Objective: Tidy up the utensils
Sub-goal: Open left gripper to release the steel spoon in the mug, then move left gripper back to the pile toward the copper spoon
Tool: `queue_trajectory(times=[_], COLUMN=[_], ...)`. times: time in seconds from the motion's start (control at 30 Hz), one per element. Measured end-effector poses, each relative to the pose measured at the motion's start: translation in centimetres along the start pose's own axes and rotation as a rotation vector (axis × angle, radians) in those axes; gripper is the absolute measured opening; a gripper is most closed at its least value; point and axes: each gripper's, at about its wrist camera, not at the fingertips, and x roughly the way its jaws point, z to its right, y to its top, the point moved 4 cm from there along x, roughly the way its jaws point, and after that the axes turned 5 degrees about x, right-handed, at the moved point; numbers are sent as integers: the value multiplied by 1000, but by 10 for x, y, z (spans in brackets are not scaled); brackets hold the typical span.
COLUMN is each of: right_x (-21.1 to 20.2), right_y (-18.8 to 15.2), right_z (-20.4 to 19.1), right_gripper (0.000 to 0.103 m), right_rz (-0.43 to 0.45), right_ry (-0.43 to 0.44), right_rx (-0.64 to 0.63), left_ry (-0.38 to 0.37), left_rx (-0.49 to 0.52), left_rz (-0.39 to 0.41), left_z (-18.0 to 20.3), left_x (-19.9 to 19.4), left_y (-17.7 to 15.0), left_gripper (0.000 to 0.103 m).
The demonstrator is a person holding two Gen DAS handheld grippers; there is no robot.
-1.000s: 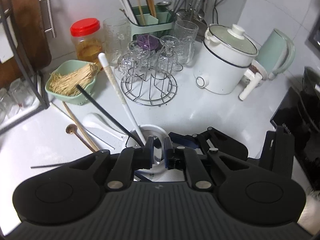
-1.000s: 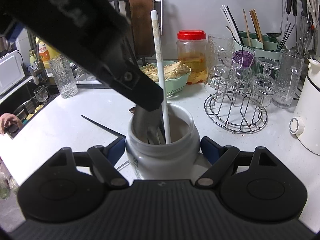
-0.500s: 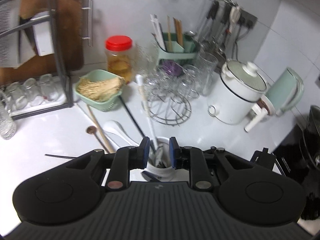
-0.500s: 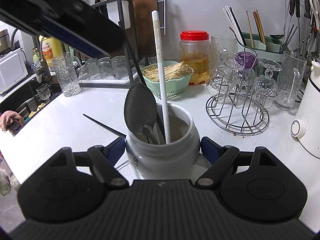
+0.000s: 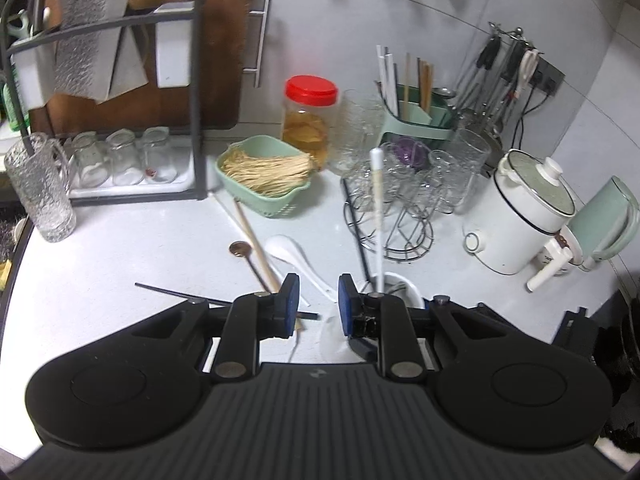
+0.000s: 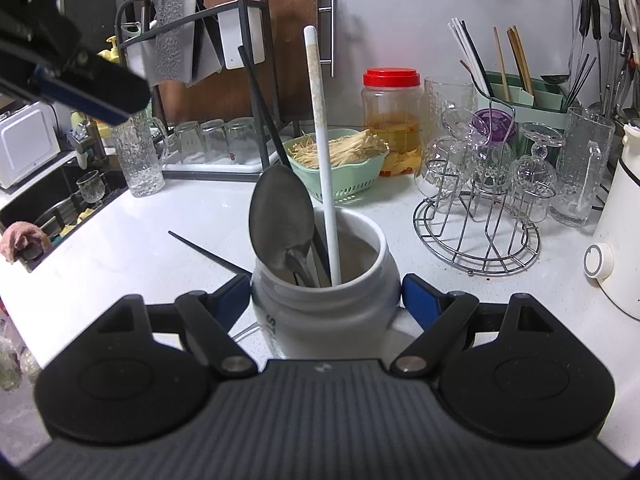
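White surface (image 5: 120, 264) carries loose utensils, so the right claw (image 6: 324, 300) clamps the jar (image 6: 326, 312) steady while the left claw (image 5: 318, 300), narrow and empty, hovers above the white spoon (image 5: 290, 254).

The right tool (image 6: 322, 300) clasps a white ceramic jar (image 6: 324, 312) on the white worktop (image 6: 120, 240), blue pads against its sides. A large grey metal spoon (image 6: 280, 220), a long white stick (image 6: 322, 152) and a black-handled utensil (image 6: 260, 100) stand inside. The left tool (image 6: 92, 92) hangs empty at upper left.
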Motion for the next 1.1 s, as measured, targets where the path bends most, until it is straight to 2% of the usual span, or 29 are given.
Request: queue_trajectory(times=[0.17,0.57,0.7,0.87,0.97,1.1], right_x=[1,4,0,7,8,11], right_y=[2,1,7,8,9,11], right_z=[-2,-5,-7,-8,-11,-13], right_gripper=[85,85,84,83,84,85], right_rz=[-8,31,50,18,3,-15], right_ry=[-16,-40,-42,-63,-78,-95], right_rx=[14,37,24,26,27,26], left_ry=[11,-7,-55,-121,-157,-164], left_rx=[-3,-120,-189,-260,-279,-272], left_rz=[-8,-63,-83,-124,-153,-187], left_z=[-23,-93,-114,-128,-128,-122], left_x=[11,66,92,132,155,186], left_y=[-8,-26,-28,-27,-24,-14], left_gripper=[24,24,24,24,24,24])
